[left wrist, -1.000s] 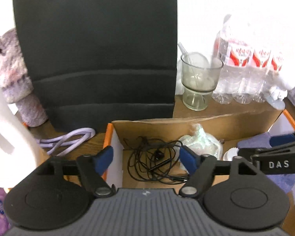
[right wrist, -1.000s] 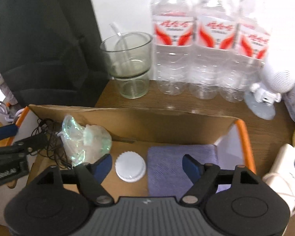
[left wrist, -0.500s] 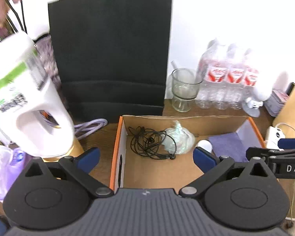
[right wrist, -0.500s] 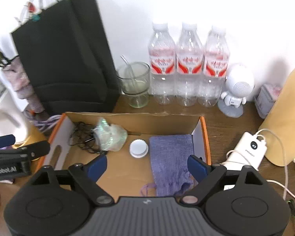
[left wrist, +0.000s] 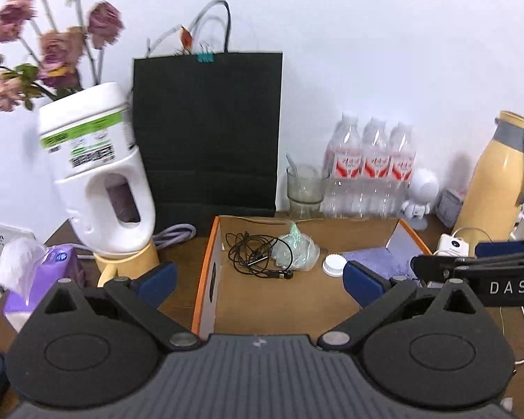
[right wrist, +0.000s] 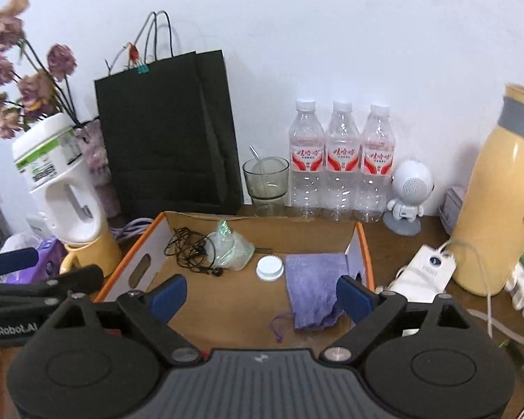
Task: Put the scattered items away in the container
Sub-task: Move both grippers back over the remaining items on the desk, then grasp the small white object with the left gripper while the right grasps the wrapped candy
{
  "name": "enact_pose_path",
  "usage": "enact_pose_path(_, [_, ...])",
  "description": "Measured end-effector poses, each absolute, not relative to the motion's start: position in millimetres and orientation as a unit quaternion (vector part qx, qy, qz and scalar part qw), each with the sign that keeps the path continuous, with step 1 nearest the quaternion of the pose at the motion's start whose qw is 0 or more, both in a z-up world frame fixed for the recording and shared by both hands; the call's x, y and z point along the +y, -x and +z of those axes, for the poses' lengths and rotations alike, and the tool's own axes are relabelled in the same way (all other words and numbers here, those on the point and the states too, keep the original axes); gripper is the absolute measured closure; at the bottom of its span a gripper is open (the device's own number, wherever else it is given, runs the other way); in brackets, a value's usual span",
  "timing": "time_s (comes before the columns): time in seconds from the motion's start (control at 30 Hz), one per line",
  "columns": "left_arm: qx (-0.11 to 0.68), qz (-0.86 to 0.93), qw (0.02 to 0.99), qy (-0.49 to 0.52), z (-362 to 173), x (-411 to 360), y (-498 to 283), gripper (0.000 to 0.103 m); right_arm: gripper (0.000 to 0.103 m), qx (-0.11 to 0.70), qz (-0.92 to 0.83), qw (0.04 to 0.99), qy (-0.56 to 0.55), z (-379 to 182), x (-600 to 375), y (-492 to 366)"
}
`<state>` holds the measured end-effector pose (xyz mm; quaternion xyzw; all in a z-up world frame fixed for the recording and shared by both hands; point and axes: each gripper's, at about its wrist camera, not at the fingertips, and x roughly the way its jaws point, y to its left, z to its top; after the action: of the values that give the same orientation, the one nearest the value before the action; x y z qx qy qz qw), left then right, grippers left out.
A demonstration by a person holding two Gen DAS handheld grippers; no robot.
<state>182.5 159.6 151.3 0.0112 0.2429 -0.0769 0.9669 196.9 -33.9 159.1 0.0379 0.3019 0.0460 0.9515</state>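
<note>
We see a brown wooden surface (right wrist: 429, 230). Directly on it: cardboard box (right wrist: 363, 244) ahead of the hand-held gripper, black paper bag (right wrist: 167, 132), glass (right wrist: 266, 181) and three water bottles (right wrist: 342, 160) beyond it, yellow flask (right wrist: 499, 209) and white power bank (right wrist: 426, 272) right, tissue pack (left wrist: 42, 272) left.

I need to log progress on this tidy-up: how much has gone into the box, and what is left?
Done: the cardboard box already holds the tangled earphones, a crumpled plastic wrapper, a white cap and a purple cloth. In hand: nothing; the left tool and right tool are both open and empty. Left: no obviously scattered item shows, so it looks about finished.
</note>
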Motion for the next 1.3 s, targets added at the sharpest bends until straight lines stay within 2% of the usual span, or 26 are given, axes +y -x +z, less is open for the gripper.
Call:
enact_pose_path(0.3, [0.247, -0.073, 0.966, 0.016, 100.4, 184.6, -100.6, 0.0, 0.011, 0.258, 0.058, 0.963, -0.043, 110.1, -36.7, -108.6])
enact_pose_path(0.6, [0.271, -0.075, 0.959, 0.038, 43.8, 258.7, 12.5, 0.0, 0.009, 0.244, 0.093, 0.964, -0.039, 57.0, -39.5, 24.2])
enact_pose_path(0.77, [0.267, -0.064, 0.961, 0.041, 42.1, 278.1, 29.7, 0.0, 0.009, 0.255, 0.115, 0.956, -0.09, 40.8, -39.9, 53.6])
enact_pose_path(0.87, [0.264, -0.065, 0.962, 0.022, 42.6, 276.1, 18.6, 0.0, 0.009, 0.248, 0.139, 0.956, -0.08, 42.8, -30.1, 50.5])
enact_pose_path(0.93, [0.27, -0.072, 0.96, 0.011, 40.1, 272.7, 5.8, 0.01, 0.012, 0.246, 0.147, 0.957, -0.055, 46.1, -19.7, 42.1])
enact_pose_path(1.0, [0.275, -0.074, 0.958, 0.001, 37.2, 269.3, -7.0, 0.025, 0.016, 0.247, 0.16, 0.955, -0.036, 49.4, -9.5, 32.7])
enact_pose_path(1.1, [0.284, -0.083, 0.955, -0.009, 33.5, 262.8, -27.0, 0.034, 0.017, 0.246, 0.182, 0.952, -0.014, 48.7, 8.4, 17.1])
enact_pose_path(1.17, [0.285, -0.089, 0.954, -0.016, 31.9, 260.1, -37.5, 0.034, 0.024, 0.25, 0.194, 0.949, 0.0, 45.1, 19.5, 4.7])
enact_pose_path(1.23, [0.286, -0.091, 0.954, -0.026, 30.2, 258.0, -49.4, 0.034, 0.035, 0.261, 0.203, 0.944, 0.01, 41.3, 29.3, -9.2])
enact_pose_path(1.3, [0.293, -0.09, 0.951, -0.029, 27.1, 257.8, -61.3, 0.034, 0.037, 0.267, 0.209, 0.941, 0.016, 39.1, 37.5, -24.5])
